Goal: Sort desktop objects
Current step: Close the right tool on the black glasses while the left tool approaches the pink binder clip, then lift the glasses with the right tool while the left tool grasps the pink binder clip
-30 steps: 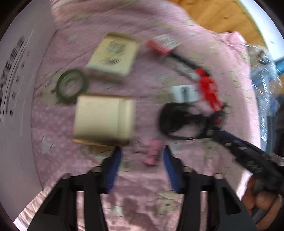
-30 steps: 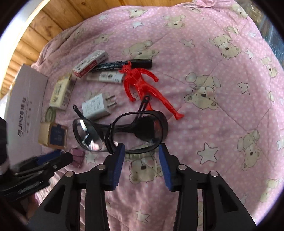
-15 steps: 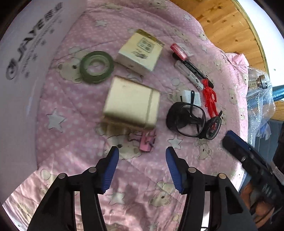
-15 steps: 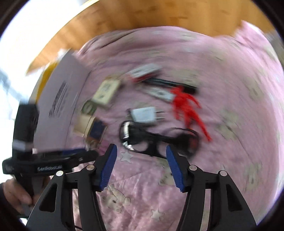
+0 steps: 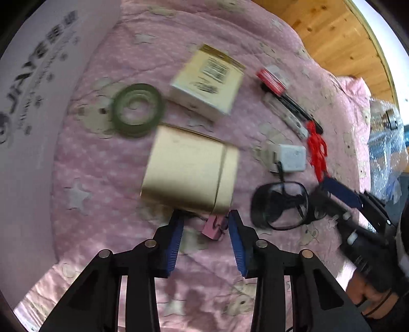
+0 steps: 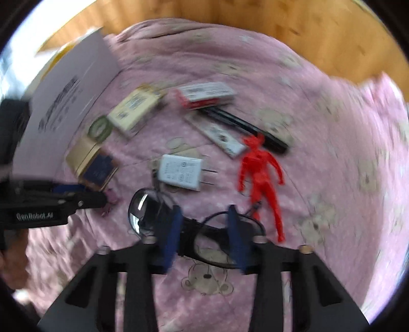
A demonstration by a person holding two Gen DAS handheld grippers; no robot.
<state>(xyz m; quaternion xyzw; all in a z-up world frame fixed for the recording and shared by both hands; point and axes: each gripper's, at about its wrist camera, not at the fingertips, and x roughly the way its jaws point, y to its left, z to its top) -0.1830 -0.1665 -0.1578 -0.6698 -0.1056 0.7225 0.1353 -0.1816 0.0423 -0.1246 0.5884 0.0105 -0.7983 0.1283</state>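
Observation:
My left gripper [image 5: 204, 217] is open just above the pink blanket [image 5: 107, 178], and a small pink clip [image 5: 213, 227] lies between its blue fingertips. Just beyond the clip is a gold box [image 5: 189, 173]. My right gripper [image 6: 204, 212] is open and straddles the bridge of the black glasses [image 6: 143, 212], one finger on each side. In the right wrist view the left gripper [image 6: 51, 201] comes in from the left, at the pink clip [image 6: 111, 198]. A white charger [image 6: 181, 172] and a red figure [image 6: 260, 173] lie just past the glasses.
Farther back lie a green tape roll [image 5: 138, 109], a cream box [image 5: 207, 81], a red-and-white box [image 6: 204, 94], a black marker [image 6: 245, 127] and a white tube [image 6: 217, 132]. A big white carton [image 5: 33, 84] borders the left. A wooden floor [image 6: 230, 15] lies beyond the blanket.
Both grippers have come down closer to the blanket: the left around the pink clip, the right over the glasses' bridge. Both pairs of fingers stand a little narrower than before.

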